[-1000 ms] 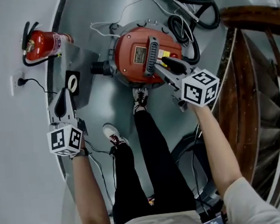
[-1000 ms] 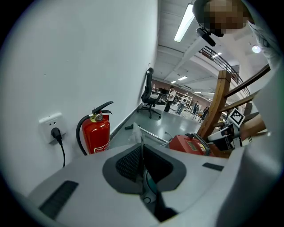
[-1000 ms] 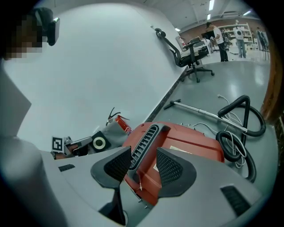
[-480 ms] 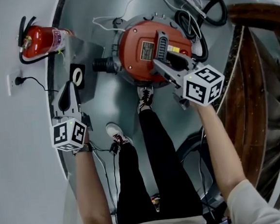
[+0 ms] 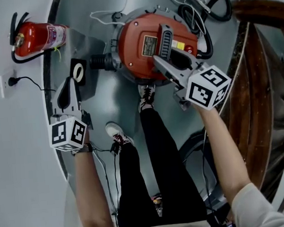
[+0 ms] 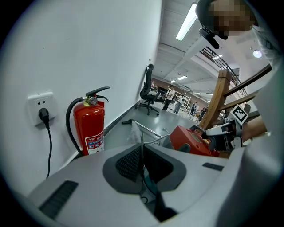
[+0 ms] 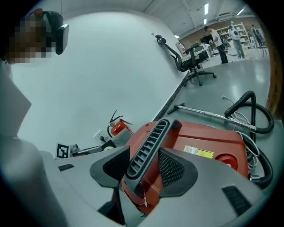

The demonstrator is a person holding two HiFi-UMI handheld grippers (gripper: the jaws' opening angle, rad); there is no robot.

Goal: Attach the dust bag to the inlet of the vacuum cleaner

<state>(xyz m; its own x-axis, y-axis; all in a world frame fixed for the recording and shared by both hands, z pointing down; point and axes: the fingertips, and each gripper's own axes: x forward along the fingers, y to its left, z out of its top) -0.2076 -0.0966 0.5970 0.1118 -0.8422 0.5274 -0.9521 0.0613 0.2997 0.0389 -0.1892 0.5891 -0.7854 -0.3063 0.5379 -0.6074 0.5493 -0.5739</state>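
At the far left, a fire extinguisher (image 5: pixel 34 38) lies against the wall, clear of the work; right of it and nearer, the left gripper (image 5: pixel 67 92) is clenched on the dust bag (image 5: pixel 84 51), its pads pinching the thin sheet edge-on, probably so the bag hangs flat and can be steered by one edge; the bag is off the floor, just left of the vacuum cleaner (image 5: pixel 141 46), and not yet fitted; its long axis runs from near to far along the gripper's line, with the black collar card (image 5: pixel 78 71) and its white ring apparently facing right, toward the inlet (image 5: pixel 98 62); that black stub juts left from the red body, close to the collar but apart from it; further right, the right gripper (image 5: pixel 165 66) straddles the ribbed handle (image 5: pixel 166 41) with its jaws released, a gap showing beside the handle, likely placed to steady the machine while the collar is pushed on; a coiled hose (image 5: pixel 206 1) lies at the far right.
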